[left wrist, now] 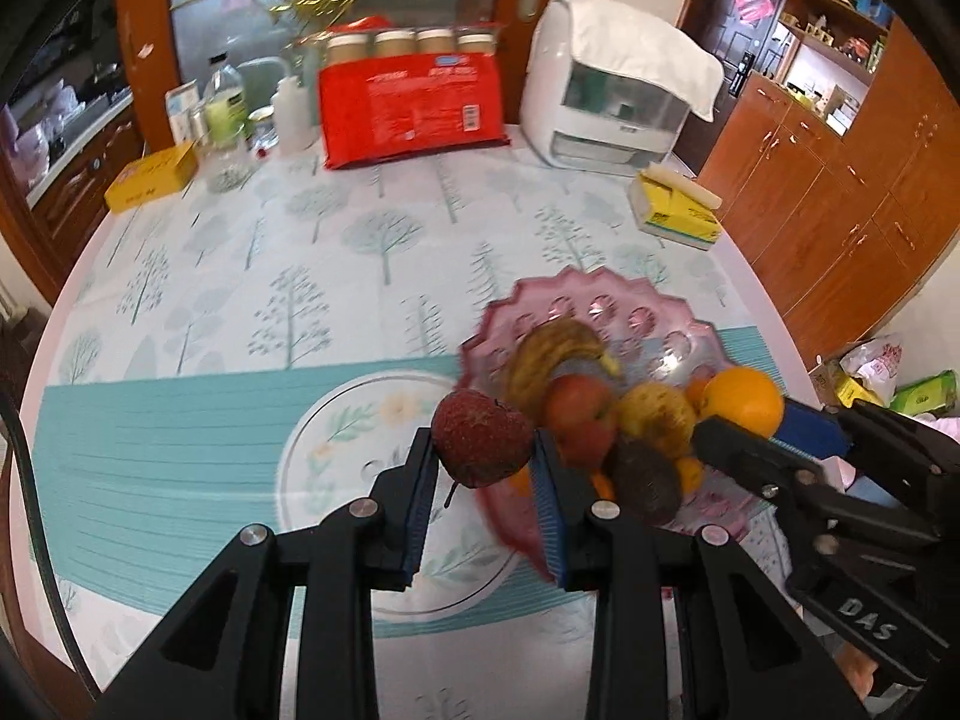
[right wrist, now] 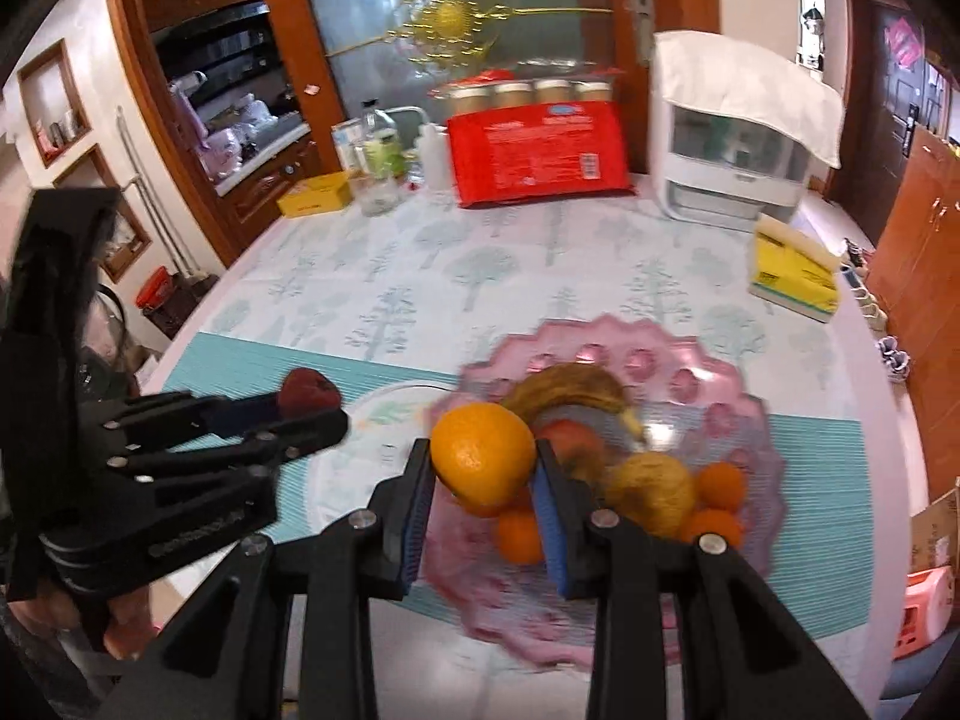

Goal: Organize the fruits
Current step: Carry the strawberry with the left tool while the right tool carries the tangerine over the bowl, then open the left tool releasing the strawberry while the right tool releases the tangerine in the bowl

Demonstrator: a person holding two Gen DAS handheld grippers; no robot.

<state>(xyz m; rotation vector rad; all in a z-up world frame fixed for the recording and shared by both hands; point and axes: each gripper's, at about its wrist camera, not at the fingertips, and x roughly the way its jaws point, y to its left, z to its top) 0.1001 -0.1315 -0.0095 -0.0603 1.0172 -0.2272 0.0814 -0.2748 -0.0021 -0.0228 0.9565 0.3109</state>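
Left wrist view: left gripper (left wrist: 485, 468) sits at lower centre, jaws clamped on a dark red apple (left wrist: 483, 441), which hangs clear above the tablecloth (left wrist: 240, 276). Right of it, the right gripper (left wrist: 774, 432) comes in from the lower right edge, gripping an orange (left wrist: 745, 399). Behind and between them, the pink bowl (left wrist: 606, 306) fills centre right. Bowl holds a browned banana (left wrist: 555, 354), a red apple (left wrist: 579, 414), a yellowish spotted fruit (left wrist: 657, 414), a dark avocado-like fruit (left wrist: 645, 480), and small tangerines (left wrist: 690, 474) partly hidden. Bowl and contents are blurred.

Right wrist view: right gripper (right wrist: 483, 468) at lower centre, pads pressed on both sides of the orange (right wrist: 483, 450), held above the bowl's (right wrist: 750, 420) left part. Left gripper (right wrist: 300, 414) reaches in from the left edge, with the dark red apple (right wrist: 307, 391) between its tips, over the teal stripe left of the bowl. Banana (right wrist: 570, 387), yellowish fruit (right wrist: 651, 492) and tangerines (right wrist: 720, 483) lie in the bowl at centre right.

Progress, as a judgement: early to middle. Two fruits are in hand, both off the table and not set down. Most fruit sits mixed in the one bowl. No sorted groups show anywhere on the cloth, and no second dish is visible, so where the held fruits are bound cannot be told. Placing these two and dealing with the rest appears to remain.
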